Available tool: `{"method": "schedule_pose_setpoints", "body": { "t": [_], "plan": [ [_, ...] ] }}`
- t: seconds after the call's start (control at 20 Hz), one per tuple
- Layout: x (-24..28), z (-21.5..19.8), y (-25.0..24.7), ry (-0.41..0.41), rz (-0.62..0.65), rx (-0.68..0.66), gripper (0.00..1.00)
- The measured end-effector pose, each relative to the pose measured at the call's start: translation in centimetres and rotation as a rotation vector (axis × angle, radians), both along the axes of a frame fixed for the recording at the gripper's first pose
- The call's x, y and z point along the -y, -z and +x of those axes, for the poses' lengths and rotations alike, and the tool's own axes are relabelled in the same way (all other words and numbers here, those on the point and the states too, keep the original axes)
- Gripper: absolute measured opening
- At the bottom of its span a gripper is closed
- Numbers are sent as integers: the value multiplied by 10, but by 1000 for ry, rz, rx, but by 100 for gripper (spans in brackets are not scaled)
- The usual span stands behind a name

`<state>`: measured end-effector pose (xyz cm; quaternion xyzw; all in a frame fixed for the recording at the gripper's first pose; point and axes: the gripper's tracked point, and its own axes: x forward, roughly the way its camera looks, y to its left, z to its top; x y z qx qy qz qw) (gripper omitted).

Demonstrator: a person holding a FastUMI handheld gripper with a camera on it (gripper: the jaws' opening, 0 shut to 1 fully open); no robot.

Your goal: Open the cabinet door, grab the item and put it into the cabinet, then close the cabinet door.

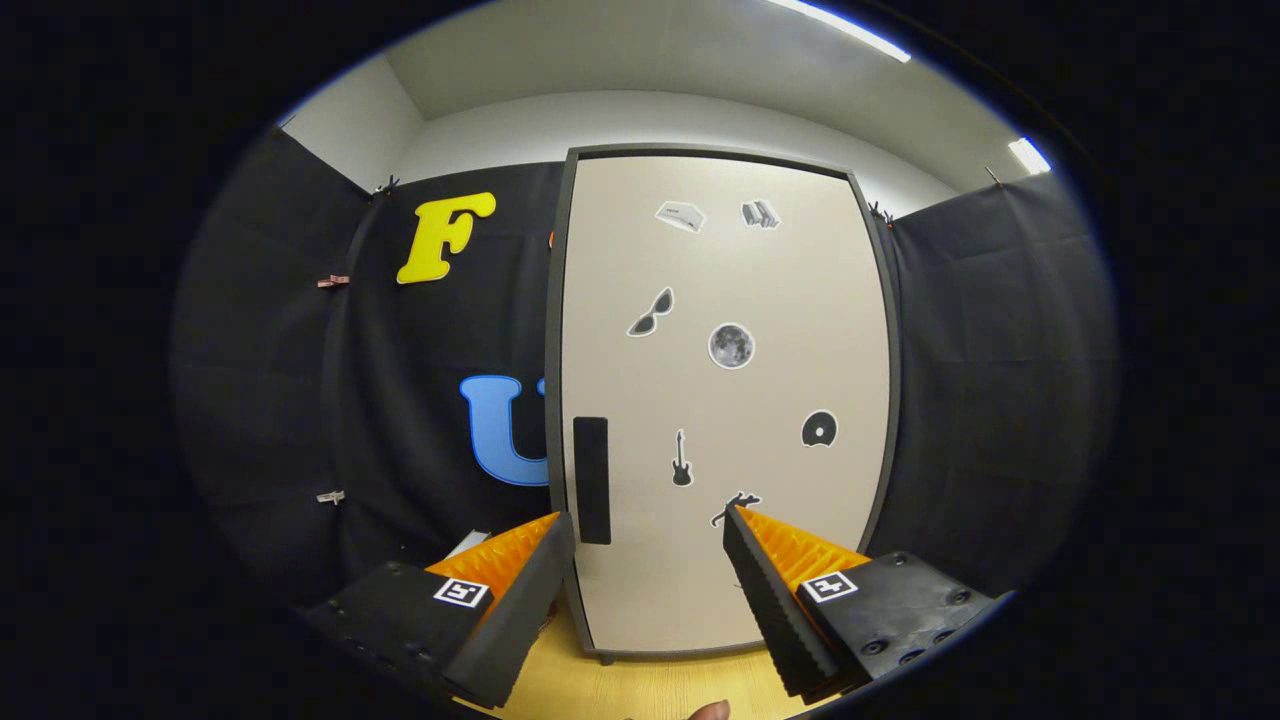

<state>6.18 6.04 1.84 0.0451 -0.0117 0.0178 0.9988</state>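
A tall cabinet with a pale door in a dark frame stands upright on the wooden table, straight ahead of my fingers. The door is shut and carries several small black-and-white stickers. A black vertical handle sits near the door's left edge, just above my left fingertip. My gripper is open, fingers wide apart, with nothing between them but the lower door beyond. A small white object peeks out behind the left finger, mostly hidden.
The wooden table shows between and under the fingers. Black cloth walls close in on both sides of the cabinet. A fingertip of a person's hand shows at the near edge of the table.
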Motion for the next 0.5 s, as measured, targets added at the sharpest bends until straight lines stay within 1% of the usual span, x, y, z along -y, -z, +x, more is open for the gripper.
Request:
{"method": "schedule_pose_setpoints", "body": {
  "t": [0.15,0.5],
  "plan": [
    [-17,22,4,-19,6,-10,97],
    [-30,89,21,2,-2,-23,97]
  ]
}}
